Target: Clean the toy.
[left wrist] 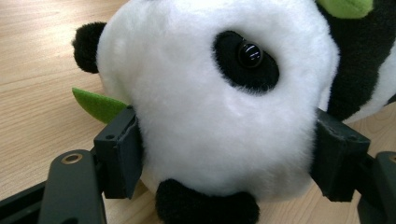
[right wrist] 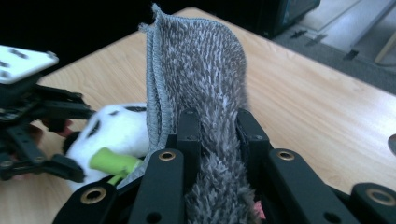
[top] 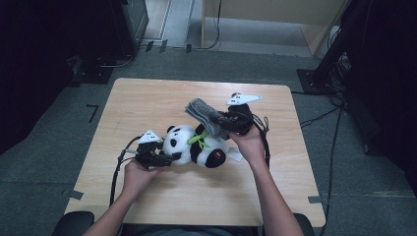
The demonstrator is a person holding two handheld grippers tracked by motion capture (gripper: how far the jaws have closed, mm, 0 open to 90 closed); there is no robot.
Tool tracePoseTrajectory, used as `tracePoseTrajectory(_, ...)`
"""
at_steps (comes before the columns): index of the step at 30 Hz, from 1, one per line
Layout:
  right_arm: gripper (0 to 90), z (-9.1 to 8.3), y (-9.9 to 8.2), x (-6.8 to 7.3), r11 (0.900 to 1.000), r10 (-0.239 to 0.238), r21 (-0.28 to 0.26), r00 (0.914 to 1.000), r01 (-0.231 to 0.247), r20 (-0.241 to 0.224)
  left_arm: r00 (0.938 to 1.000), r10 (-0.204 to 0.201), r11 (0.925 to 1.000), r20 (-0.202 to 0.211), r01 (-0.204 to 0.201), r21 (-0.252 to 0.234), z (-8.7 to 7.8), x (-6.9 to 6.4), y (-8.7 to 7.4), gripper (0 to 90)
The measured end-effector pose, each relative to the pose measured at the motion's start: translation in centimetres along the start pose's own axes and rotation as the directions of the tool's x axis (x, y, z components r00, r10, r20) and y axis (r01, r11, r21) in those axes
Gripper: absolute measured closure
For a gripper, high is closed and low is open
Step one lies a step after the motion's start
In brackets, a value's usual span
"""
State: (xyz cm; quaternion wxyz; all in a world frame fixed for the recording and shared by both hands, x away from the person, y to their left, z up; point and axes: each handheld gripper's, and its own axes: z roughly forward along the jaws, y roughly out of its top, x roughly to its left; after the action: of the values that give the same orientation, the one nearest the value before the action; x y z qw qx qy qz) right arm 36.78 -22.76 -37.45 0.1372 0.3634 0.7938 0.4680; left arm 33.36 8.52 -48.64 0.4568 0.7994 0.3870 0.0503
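A black-and-white plush panda (top: 196, 145) with green felt leaves lies on its side in the middle of the wooden table (top: 147, 98). My left gripper (top: 167, 158) is shut on its white head (left wrist: 210, 93), with the pads (left wrist: 123, 154) pressing into the fur from both sides. My right gripper (top: 223, 120) is shut on a folded grey fuzzy cloth (top: 201, 112) and holds it above the panda's body. In the right gripper view the cloth (right wrist: 196, 70) stands up between the jaws of my right gripper (right wrist: 219, 130). Beyond it are the panda (right wrist: 116, 128) and the left gripper (right wrist: 77, 140).
A small white tag (top: 235, 156) lies on the table by the panda's foot. Dark equipment stands and cables (top: 339, 98) surround the table on the grey floor. A chair edge (top: 74, 223) sits at the lower left.
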Motion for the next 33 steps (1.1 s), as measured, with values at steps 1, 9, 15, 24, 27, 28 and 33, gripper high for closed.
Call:
tracePoseTrajectory(1,75.8,-0.3,0.0,0.0,1.0,-0.001,-0.006,1.0,0.001,-0.002,1.0,-0.003,1.0,0.0,0.003,0.002,0.0,0.0,0.1,23.5)
tracePoseTrajectory(9,75.5,-2.0,-1.9,0.6,0.9998,-0.015,0.011,0.9997,0.015,-0.018,0.9999,-0.01,0.9999,0.008,0.009,0.014,0.0,0.1,0.5,23.3)
tracePoseTrajectory(15,75.3,-2.9,-3.9,0.6,0.9997,0.024,0.01,0.9995,-0.024,-0.021,0.9998,-0.015,0.9996,0.012,0.015,0.024,0.1,0.2,0.8,23.3)
tracePoseTrajectory(24,73.3,-0.8,-7.3,0.0,0.9932,0.102,0.063,0.9931,-0.098,-0.059,0.9998,0.003,0.9993,0.02,-0.004,0.037,0.3,0.3,0.9,22.7)
tracePoseTrajectory(27,72.4,-0.6,-7.6,-0.6,0.989,0.137,0.065,0.9877,-0.133,-0.075,0.9998,0.008,0.9994,0.016,-0.009,0.033,0.4,0.2,0.9,22.6)
tracePoseTrajectory(28,72.2,-0.7,-7.7,-0.6,0.9895,0.132,0.069,0.9889,-0.127,-0.068,0.9998,0.012,0.9994,0.015,-0.012,0.033,0.4,0.2,0.9,22.6)
tracePoseTrajectory(33,73.3,-0.9,-8.0,-1.0,0.9887,0.113,0.104,0.9931,-0.109,-0.033,0.9997,0.017,0.9994,0.015,-0.018,0.03,0.4,0.2,0.8,22.6)
